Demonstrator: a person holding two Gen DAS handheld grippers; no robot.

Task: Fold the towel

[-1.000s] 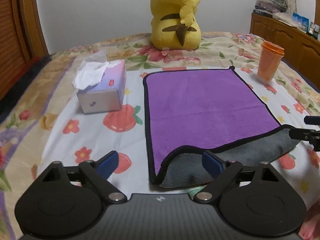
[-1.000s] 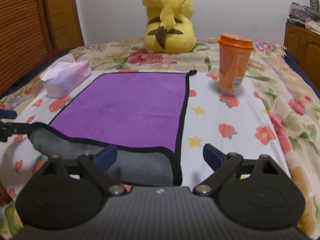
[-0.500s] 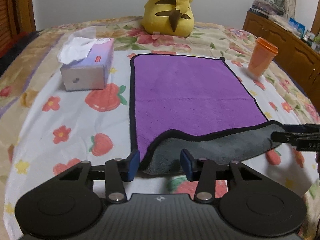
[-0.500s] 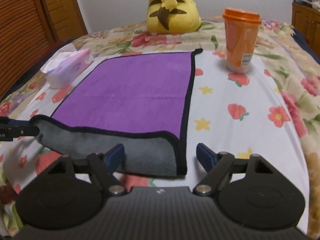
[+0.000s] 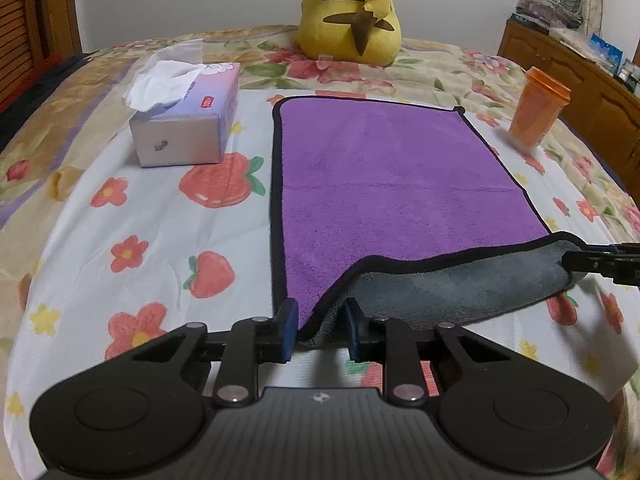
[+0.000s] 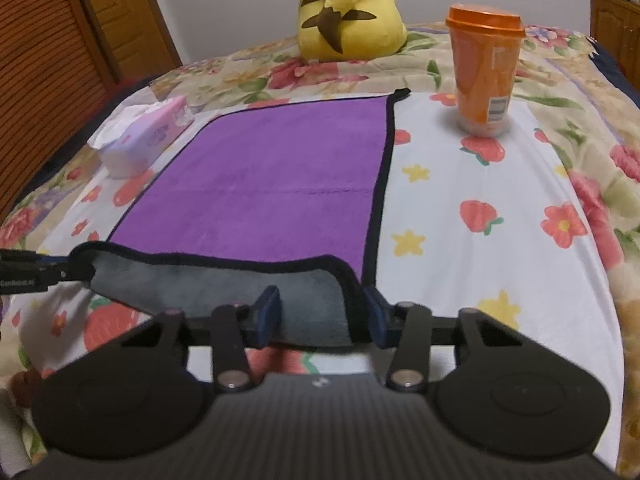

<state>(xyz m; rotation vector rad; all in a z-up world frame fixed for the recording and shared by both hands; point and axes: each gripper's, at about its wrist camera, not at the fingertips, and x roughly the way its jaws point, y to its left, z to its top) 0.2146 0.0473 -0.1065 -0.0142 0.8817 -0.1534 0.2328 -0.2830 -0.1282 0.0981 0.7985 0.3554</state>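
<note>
Both grippers have closed in during the last second. One second ago the fingers of each stood wide apart around the near edge of the towel (image 5: 384,184); now they are much narrower. The left gripper (image 5: 318,330) has its blue pads on both sides of the near left corner, where the black-trimmed edge is bunched up between them. It looks clamped on the cloth, or very nearly so. The right gripper (image 6: 320,316) has narrowed less. Its fingers stand on both sides of the near right corner, but a band of grey cloth lies loose between them, so I judge the jaws are partly apart and not yet pinching.

The purple towel lies flat on the flowered bedsheet (image 5: 120,216), between the tissue box (image 5: 186,124) on its left and the orange cup (image 6: 484,68) on its right. A yellow Pikachu plush (image 5: 350,12) sits beyond its far edge. Only the near edge is lifted, and it is rolled back so that the grey underside shows.

For the task this means the grasping step is almost finished: once both corners are held, the near edge can be carried over to the far edge. A faint crease across the middle of the towel shows where the fold would probably fall.

Both grippers are held low and nearly level above the sheet, pointing forward along the towel toward the plush. In the left view the right gripper comes in from the side at about the same height.
</note>
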